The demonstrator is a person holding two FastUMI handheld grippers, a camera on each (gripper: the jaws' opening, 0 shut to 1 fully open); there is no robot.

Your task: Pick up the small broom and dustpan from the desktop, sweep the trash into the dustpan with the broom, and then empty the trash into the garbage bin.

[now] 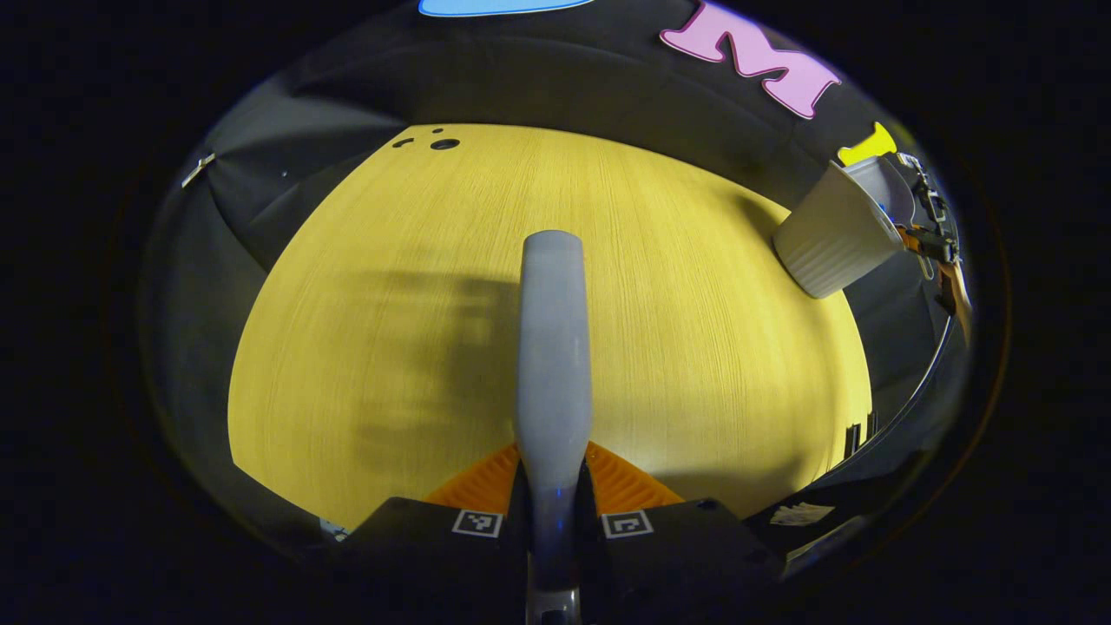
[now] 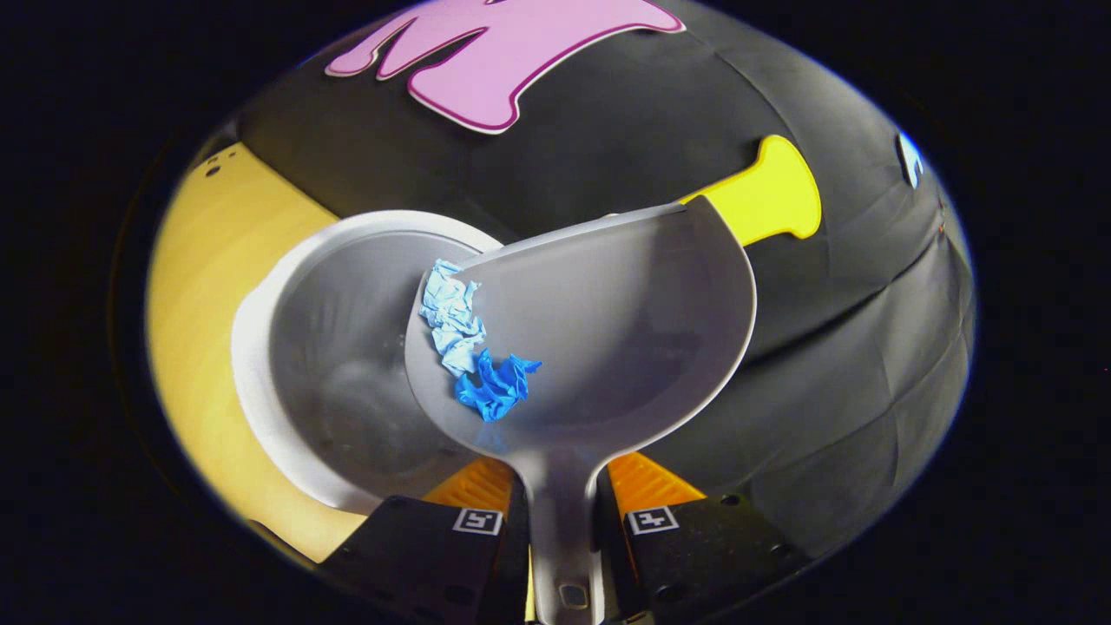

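Right gripper grips the dustpan handle, tilted over the bin at centre-left; trash at its left edge. Left gripper grips the broom.

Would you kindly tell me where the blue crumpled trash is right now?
In the right gripper view, the blue crumpled trash lies at the left edge of the tilted dustpan, just above the open garbage bin.

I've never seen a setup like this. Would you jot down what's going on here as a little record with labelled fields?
Left gripper: shut on the broom handle, held over the desktop
Right gripper: shut on the dustpan handle
Dustpan: tilted over the garbage bin
Trash: light blue scrap and dark blue scrap in the pan, at its lower edge
Stage: emptying, scraps not yet in the bin
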